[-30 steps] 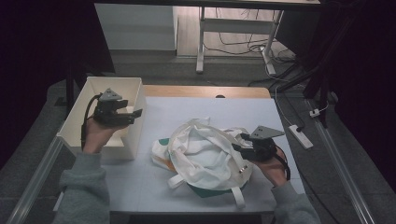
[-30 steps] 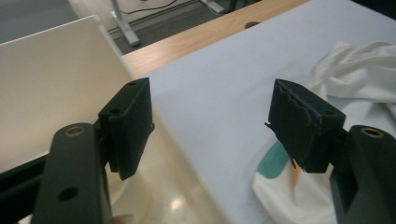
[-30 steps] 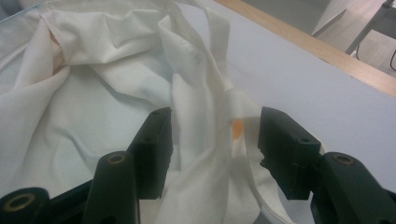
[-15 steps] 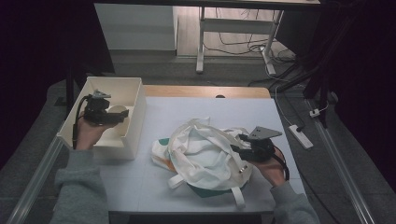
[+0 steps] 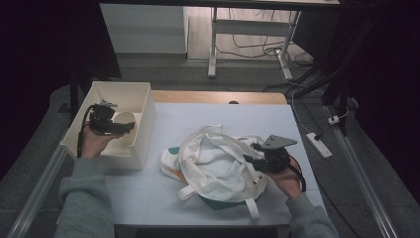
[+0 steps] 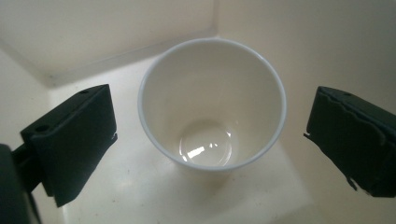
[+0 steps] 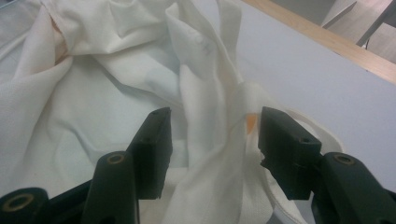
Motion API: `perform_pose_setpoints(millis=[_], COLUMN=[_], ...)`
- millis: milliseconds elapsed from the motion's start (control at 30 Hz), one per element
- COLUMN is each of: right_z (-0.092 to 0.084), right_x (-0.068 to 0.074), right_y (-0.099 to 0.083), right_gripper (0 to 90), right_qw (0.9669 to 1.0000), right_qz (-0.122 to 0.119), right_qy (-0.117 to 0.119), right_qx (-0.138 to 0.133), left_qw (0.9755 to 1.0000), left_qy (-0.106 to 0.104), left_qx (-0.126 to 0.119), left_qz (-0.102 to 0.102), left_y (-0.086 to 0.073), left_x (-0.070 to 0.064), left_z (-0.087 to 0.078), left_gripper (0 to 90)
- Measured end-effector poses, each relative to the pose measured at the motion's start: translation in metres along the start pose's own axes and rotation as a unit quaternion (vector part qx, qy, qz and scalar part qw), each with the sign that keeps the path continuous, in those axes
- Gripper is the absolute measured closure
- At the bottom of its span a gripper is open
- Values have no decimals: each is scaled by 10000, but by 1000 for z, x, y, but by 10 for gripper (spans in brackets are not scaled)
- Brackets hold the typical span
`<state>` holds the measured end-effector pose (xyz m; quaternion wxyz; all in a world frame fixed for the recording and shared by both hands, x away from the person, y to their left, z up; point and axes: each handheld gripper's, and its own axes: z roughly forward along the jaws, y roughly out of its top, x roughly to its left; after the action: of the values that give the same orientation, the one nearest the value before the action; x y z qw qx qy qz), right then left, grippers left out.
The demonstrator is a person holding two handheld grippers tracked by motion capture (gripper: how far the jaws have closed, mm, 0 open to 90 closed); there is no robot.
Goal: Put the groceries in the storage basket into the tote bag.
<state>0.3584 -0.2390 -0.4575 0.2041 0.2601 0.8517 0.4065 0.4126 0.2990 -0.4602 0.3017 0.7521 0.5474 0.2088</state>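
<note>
A white paper cup (image 6: pixel 210 93) stands upright and empty in a corner of the white box (image 5: pixel 144 130) at the table's left. My left gripper (image 6: pixel 210 140) reaches down into the box (image 6: pixel 116 37) with one jaw on each side of the cup (image 5: pixel 124 118), neither pad touching it. Its jaws have just been opening and the cup stands between them. A crumpled white cloth bag (image 5: pixel 213 158) lies mid-table. My right gripper (image 5: pixel 252 161) is at its right edge, shut on a raised fold of the bag (image 7: pixel 93 93). One strap loops round the right gripper (image 7: pixel 215 140).
A teal and orange print (image 5: pixel 218 203) shows at the bag's lower edge. The table's wooden far edge (image 5: pixel 218 96) runs behind the grey mat (image 5: pixel 198 119). A power strip (image 5: pixel 319 145) lies on the floor to the right, and desk legs (image 5: pixel 213 44) stand beyond.
My left hand has moved left from above the box's right wall and sunk into the box, over the cup. The right gripper and the bag have stayed put.
</note>
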Motion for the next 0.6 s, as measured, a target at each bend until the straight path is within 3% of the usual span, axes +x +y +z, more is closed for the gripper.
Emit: perform_pose_setpoints(millis=[333, 500, 600], right_z=[2, 2, 2], right_x=[0, 0, -1], right_y=[-1, -2, -2], right_gripper=[451, 450, 450], right_qw=[10000, 10000, 10000], right_qz=[16, 22, 33], right_qy=[3, 0, -3], right_qx=[27, 38, 35], left_qw=[9998, 9999, 9999], left_qy=[-182, -102, -131], left_qx=[25, -47, -67], left_qz=[-11, -8, -17], left_y=[2, 4, 3], left_x=[3, 2, 3], left_z=[23, 24, 24], left_gripper=[70, 186, 192])
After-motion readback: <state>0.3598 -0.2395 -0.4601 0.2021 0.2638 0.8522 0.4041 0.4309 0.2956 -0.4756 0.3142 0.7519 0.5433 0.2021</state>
